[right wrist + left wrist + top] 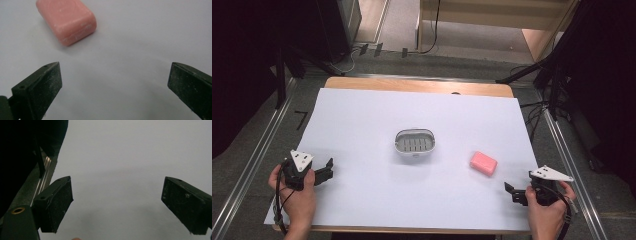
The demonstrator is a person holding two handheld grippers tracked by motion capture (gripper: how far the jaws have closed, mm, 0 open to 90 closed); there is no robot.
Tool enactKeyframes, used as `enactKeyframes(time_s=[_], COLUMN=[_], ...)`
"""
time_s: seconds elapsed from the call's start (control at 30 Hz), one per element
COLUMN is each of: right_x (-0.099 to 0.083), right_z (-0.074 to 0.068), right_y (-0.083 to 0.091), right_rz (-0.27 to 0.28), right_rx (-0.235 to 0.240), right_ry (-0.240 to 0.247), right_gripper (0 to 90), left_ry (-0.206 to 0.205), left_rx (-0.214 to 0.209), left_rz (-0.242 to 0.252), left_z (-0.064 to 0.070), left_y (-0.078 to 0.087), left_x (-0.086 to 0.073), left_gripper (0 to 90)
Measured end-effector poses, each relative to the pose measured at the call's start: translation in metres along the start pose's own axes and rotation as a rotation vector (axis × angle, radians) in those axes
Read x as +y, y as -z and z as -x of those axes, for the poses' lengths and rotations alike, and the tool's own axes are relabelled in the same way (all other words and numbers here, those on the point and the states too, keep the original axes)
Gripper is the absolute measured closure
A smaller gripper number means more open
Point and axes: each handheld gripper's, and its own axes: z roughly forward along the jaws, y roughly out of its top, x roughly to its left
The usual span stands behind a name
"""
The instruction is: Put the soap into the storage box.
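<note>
Right gripper: jaws spread, empty, soap near at its 11 o'clock
Left gripper: spread, empty
Soap dish: empty, mid-desk
Progress: nothing grasped yet

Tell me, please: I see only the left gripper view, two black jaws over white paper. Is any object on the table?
Observer: Yes. A grey soap dish stands near the middle of the white sheet, empty, with slots in its bottom.
Operator: Is there something to put in it?
Observer: A pink soap bar lies flat on the sheet, to the right of the dish and apart from it.
Operator: Which gripper is nearer to the soap?
Observer: The right gripper. Its jaws stand wide open, with the soap bar just ahead and toward its left jaw, not touched.
Operator: And where is mine?
Observer: The left gripper sits at the sheet's near left corner.
</note>
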Motion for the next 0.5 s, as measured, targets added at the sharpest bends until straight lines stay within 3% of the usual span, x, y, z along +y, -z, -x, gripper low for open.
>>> enactKeyframes(time_s=[0.2,0.5], right_x=[0.009,0.033], right_z=[-0.005,-0.011], right_y=[-0.012,-0.018], right_rz=[-0.157,-0.281], right_rx=[0.025,0.036], right_ry=[0.09,0.207], right_gripper=[0.0,0.0], left_ry=[-0.003,-0.013], left_rx=[0.003,0.006], left_rz=[0.004,0.003], left_z=[0.001,0.002], left_y=[0.0,0.0], left_x=[0.0,0.0], left_gripper=[11.5,11.9])
